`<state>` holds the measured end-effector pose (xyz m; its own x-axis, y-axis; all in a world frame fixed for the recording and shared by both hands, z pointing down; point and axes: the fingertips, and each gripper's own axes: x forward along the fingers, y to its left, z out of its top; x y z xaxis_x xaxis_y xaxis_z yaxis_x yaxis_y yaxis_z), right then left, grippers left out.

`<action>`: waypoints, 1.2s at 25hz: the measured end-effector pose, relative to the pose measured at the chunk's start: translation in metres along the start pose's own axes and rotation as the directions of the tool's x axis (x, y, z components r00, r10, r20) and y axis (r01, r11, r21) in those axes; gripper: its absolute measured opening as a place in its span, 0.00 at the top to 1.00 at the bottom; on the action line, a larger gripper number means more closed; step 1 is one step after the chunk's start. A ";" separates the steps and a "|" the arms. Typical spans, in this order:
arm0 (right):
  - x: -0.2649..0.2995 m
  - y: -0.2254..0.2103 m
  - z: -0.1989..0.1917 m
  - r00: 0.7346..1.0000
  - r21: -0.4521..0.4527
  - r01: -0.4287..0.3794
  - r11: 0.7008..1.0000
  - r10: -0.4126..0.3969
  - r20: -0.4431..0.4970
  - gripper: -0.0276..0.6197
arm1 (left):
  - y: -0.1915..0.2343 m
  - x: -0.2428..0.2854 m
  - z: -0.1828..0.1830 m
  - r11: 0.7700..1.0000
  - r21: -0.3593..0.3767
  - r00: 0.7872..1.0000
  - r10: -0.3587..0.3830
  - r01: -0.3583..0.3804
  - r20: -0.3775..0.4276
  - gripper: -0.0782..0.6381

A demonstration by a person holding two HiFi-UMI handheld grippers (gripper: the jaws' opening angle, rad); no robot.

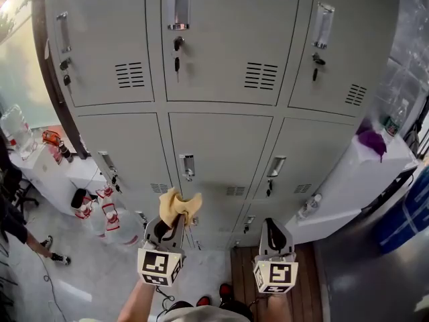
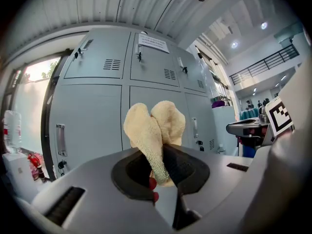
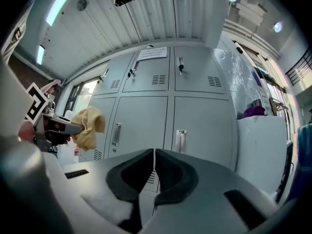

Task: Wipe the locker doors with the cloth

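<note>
Looking down, head view: L tongs point(image 1: 175, 224) clamp the yellow cloth point(image 1: 178, 206), locker doors point(image 1: 221, 146) ahead; R tongs point(image 1: 271, 228) alongside, to their right. L gripper view: shut tight on cloth, folds sticking past tips. R gripper view: tongs closed, empty; cloth off left.

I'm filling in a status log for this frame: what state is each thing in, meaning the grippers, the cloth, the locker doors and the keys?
left gripper: shut on the cloth.
right gripper: shut, holding nothing.
cloth: bunched up, pinched at its lower end, the rest sticking out ahead.
locker doors: all those in view closed.
keys: hanging in the upper doors' locks.
</note>
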<state>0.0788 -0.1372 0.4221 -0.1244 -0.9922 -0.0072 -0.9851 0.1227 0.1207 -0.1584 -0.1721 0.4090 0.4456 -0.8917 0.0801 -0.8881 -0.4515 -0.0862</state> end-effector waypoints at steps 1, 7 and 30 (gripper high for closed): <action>0.006 -0.003 0.001 1.000 -0.004 -0.011 1.000 0.011 0.001 0.92 | 0.000 0.005 0.002 1.000 -0.002 1.000 0.009 -0.009 0.003 0.79; 0.036 -0.029 0.010 0.999 -0.012 -0.032 0.999 0.033 0.010 0.92 | -0.008 0.034 0.020 1.000 -0.004 0.999 0.019 -0.018 0.026 0.79; 0.038 -0.129 0.018 0.995 -0.003 0.085 0.996 -0.085 0.043 0.92 | -0.120 0.144 0.159 0.973 0.085 0.940 -0.230 0.215 0.254 0.79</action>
<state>0.1987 -0.1907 0.3882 -0.0457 -0.9971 -0.0605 -0.9918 0.0380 0.1224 0.0305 -0.2516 0.2726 0.6514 -0.7423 -0.1572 -0.7586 -0.6337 -0.1515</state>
